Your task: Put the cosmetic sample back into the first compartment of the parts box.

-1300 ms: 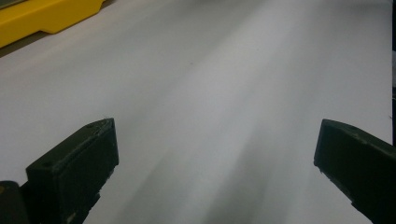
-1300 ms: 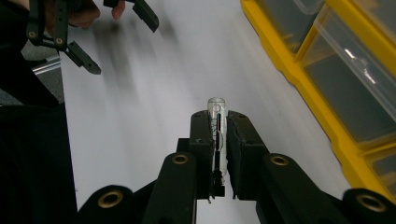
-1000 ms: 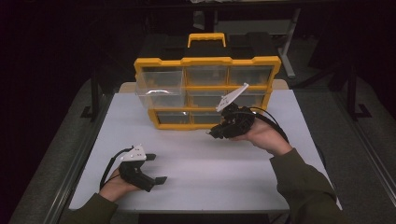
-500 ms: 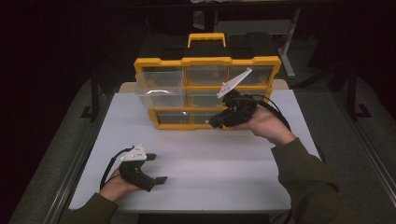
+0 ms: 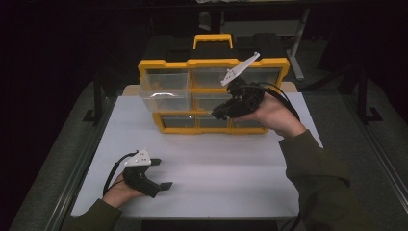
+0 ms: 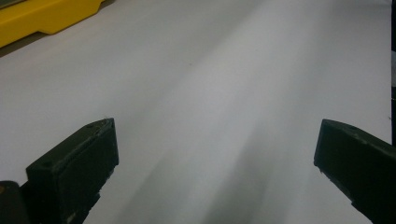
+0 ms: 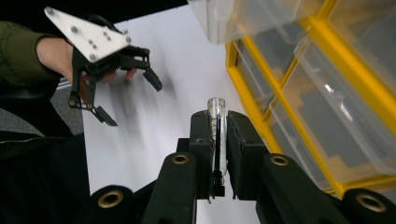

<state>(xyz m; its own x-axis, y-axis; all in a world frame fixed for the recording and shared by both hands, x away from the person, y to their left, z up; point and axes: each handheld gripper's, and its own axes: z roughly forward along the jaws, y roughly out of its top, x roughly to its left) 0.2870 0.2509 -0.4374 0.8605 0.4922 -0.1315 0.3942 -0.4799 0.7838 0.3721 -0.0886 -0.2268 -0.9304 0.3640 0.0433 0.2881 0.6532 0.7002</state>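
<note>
The right gripper (image 5: 217, 114) is up off the white tabletop (image 5: 231, 168), held right in front of the yellow organizer case (image 5: 211, 63), about level with its lower row of clear drawers. Its fingers (image 7: 203, 140) are pressed in on a small clear tube (image 7: 217, 135), a slim see-through thing with a dark line running down its inside and a rounded tip poking out past the finger ends. In the right gripper view the tube stands straight between the two black pads, gripped along its lower half, and the case's yellow frame and clear drawer fronts sit just off to the side of it. One clear drawer (image 5: 161, 94) at the upper left of the case is pulled out toward the person, its front hanging over the tabletop.

The left gripper (image 5: 161, 174) rests low near the front left of the tabletop, well apart from the case, with the person's hand (image 5: 120, 192) wrapped round it from behind. Its fingers (image 6: 77, 161) are spread wide with nothing between them; the left gripper view looks across bare white surface, with a corner of the yellow case at the far edge
</note>
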